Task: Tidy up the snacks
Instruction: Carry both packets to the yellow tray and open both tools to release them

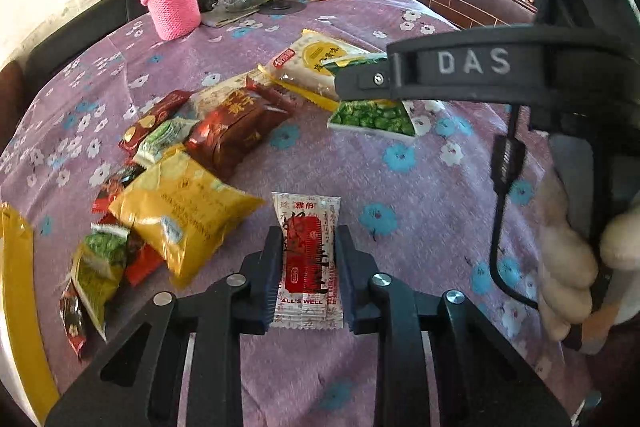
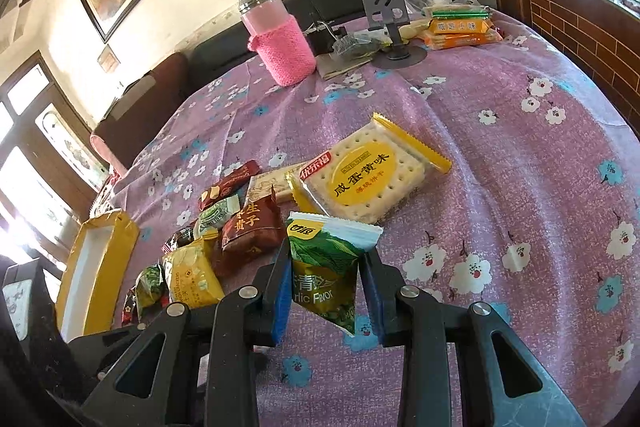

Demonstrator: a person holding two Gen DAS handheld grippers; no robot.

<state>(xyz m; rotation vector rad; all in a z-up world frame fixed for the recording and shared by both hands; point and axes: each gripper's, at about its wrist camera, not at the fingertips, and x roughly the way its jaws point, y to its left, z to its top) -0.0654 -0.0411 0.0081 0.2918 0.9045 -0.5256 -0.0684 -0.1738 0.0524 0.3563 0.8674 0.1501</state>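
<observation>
My left gripper (image 1: 307,269) is shut on a white and red snack packet (image 1: 306,259), held just above the purple flowered tablecloth (image 1: 400,195). My right gripper (image 2: 326,291) is shut on a green pea packet (image 2: 328,267), lifted over the cloth; the same packet shows in the left wrist view (image 1: 374,115) under the right gripper's finger. A yellow cracker pack (image 2: 366,175) lies just beyond. A pile of snacks, with a yellow packet (image 1: 184,211) and a dark red packet (image 1: 236,131), lies to the left.
A yellow-rimmed box (image 2: 96,267) stands at the table's left edge. A pink-sleeved bottle (image 2: 280,39), a grey phone stand (image 2: 390,23) and stacked orange biscuit packs (image 2: 460,27) sit at the far side. A dark sofa and a brick-patterned wall lie beyond.
</observation>
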